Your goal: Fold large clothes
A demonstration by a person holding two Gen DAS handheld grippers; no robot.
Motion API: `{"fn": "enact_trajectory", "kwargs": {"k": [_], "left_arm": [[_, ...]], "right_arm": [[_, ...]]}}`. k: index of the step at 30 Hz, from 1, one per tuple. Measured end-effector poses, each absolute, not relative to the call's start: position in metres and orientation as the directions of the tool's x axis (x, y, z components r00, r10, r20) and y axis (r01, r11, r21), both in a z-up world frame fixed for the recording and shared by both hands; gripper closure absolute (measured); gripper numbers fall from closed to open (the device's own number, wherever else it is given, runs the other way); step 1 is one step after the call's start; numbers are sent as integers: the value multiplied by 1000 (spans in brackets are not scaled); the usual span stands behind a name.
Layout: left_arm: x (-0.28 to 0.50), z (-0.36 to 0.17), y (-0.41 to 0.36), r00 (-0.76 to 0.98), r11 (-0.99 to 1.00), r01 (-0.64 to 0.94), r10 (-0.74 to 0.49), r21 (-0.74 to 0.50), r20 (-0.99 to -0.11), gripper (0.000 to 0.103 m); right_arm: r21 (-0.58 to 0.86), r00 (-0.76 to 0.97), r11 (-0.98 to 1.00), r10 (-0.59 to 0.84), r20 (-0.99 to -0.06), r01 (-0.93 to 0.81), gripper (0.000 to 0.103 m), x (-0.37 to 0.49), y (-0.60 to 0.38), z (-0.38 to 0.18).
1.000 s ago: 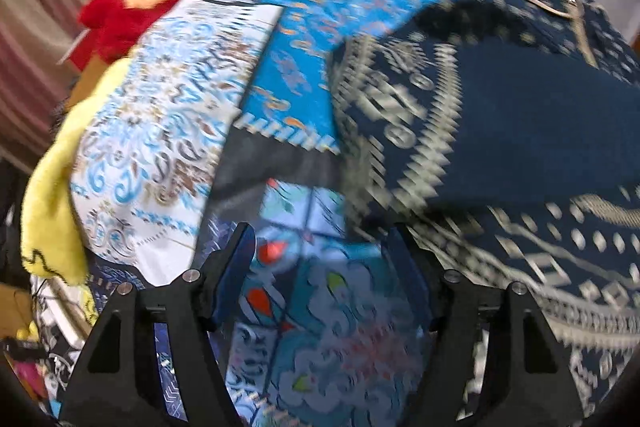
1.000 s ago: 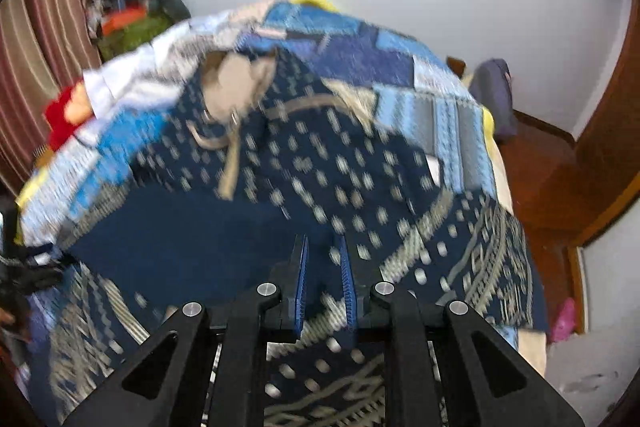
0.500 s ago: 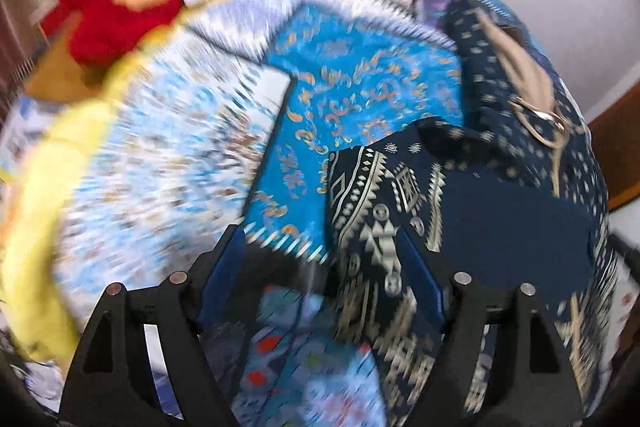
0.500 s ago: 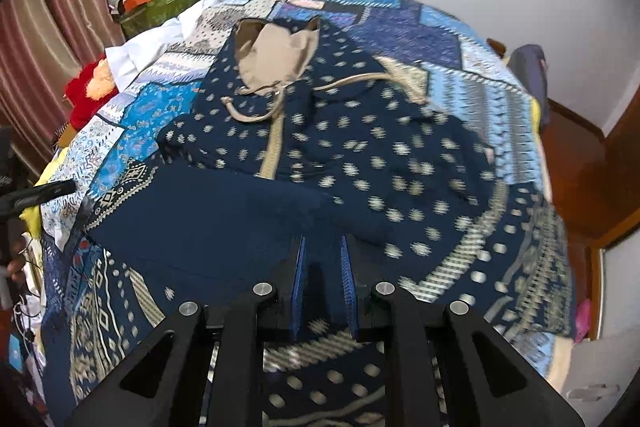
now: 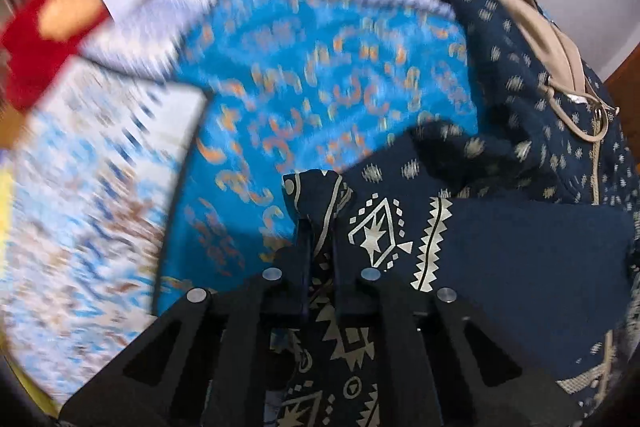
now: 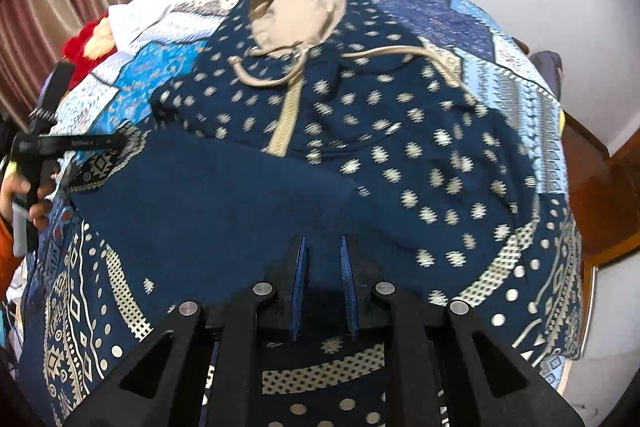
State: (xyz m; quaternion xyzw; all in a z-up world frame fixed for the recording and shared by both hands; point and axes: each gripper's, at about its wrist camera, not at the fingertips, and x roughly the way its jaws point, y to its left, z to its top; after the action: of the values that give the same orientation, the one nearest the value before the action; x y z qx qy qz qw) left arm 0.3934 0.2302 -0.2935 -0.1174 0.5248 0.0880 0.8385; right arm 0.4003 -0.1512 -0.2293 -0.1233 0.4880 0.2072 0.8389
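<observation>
On the bed, spread over a patchwork quilt [image 6: 472, 15] of blue printed squares, lies the large navy garment [image 6: 400, 155], its lower part already turned up over the middle. At the far left of the right wrist view a person's hand [image 6: 24, 195] grips the handle of the left gripper [image 5: 319, 227], whose jaws have just been closing and now pinch a peaked corner of the patterned hem, the cloth bunching up between them. The fabric looks thin, soft and light, so I judge it will drape and sag from whatever point holds it, and slip little; corners and hem edges are the sensible places to take it. The border carries pale diamonds and zigzags, the body small pale motifs on dark blue. Toward the middle, a beige neck lining [image 6: 296, 15] and beige cord [image 6: 256, 77] mark the collar. The right gripper [image 6: 322, 283] has its jaws drawn narrow on the plain reverse of the folded edge; the cloth appears nipped between them.
</observation>
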Motion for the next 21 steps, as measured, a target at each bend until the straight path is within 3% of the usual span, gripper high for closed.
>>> {"fn": "enact_trajectory", "kwargs": {"k": [6, 14, 21], "left_arm": [[399, -251, 243, 483, 950, -311, 186, 31, -856, 94], [424, -231, 249, 471, 929, -338, 305, 151, -827, 94], [419, -263, 229, 386, 958, -214, 263, 191, -884, 93]], "right_arm": [[24, 454, 909, 231, -860, -417, 89, 407, -170, -218], [33, 507, 919, 247, -826, -393, 89, 398, -187, -191], [14, 480, 917, 222, -849, -399, 89, 391, -199, -206]]}}
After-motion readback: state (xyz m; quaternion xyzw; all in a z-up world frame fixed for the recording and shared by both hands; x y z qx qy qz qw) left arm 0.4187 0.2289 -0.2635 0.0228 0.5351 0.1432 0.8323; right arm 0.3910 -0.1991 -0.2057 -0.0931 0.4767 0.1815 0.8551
